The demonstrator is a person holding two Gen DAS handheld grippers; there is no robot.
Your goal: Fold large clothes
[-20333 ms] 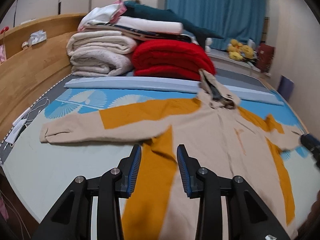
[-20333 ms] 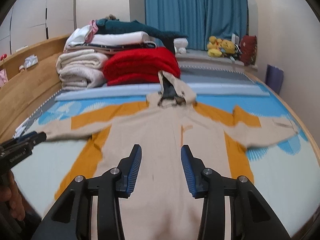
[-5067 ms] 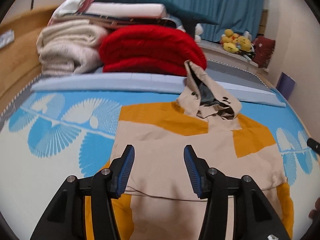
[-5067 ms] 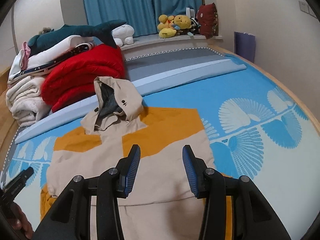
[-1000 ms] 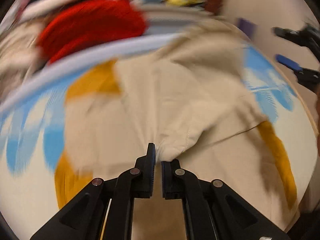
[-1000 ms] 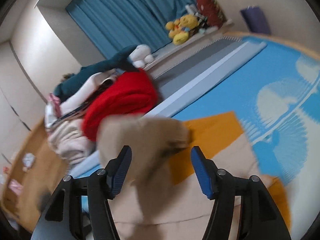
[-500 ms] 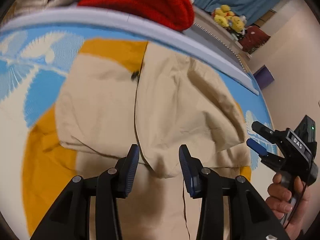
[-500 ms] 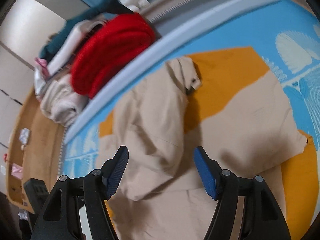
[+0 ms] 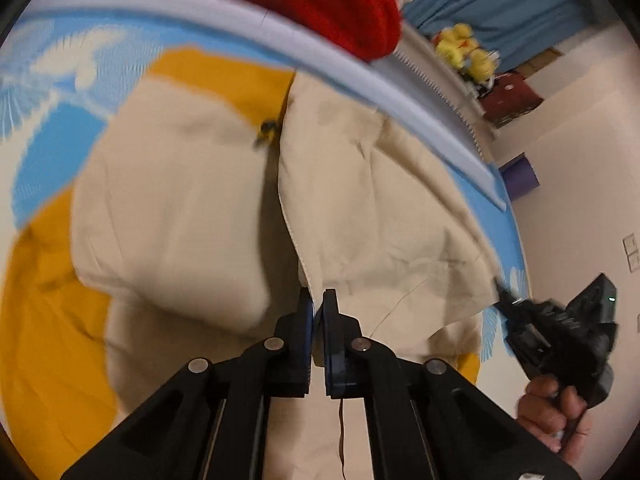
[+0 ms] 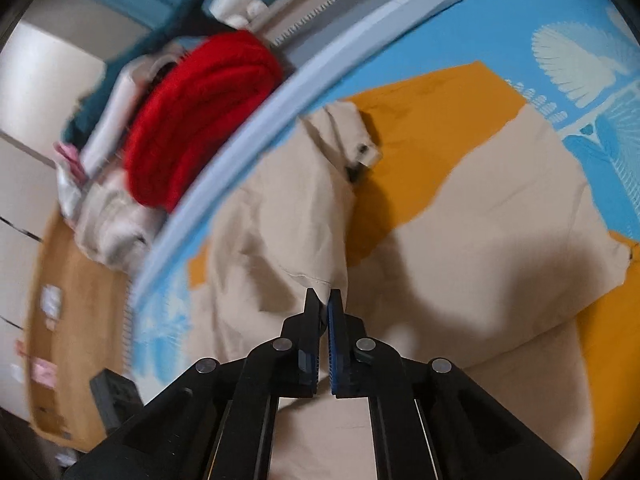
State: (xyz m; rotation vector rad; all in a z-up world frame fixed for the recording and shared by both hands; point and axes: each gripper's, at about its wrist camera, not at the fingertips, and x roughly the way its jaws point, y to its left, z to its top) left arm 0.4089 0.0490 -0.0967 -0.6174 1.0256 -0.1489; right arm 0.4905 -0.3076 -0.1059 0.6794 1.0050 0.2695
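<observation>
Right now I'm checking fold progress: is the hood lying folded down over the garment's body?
Yes: in the left wrist view the beige hood lies flat over the beige-and-orange garment, its edge reaching the left gripper.

since the earliest pictures the beige and orange hooded garment (image 9: 180, 200) has been changed from spread flat with sleeves out to sleeves folded in. the hood (image 9: 360, 200), upright five seconds ago, has been laid forward over the body. half a second ago both grippers were held apart; now the left gripper (image 9: 316, 300) and right gripper (image 10: 324, 300) are seen clamped on hood fabric.
</observation>
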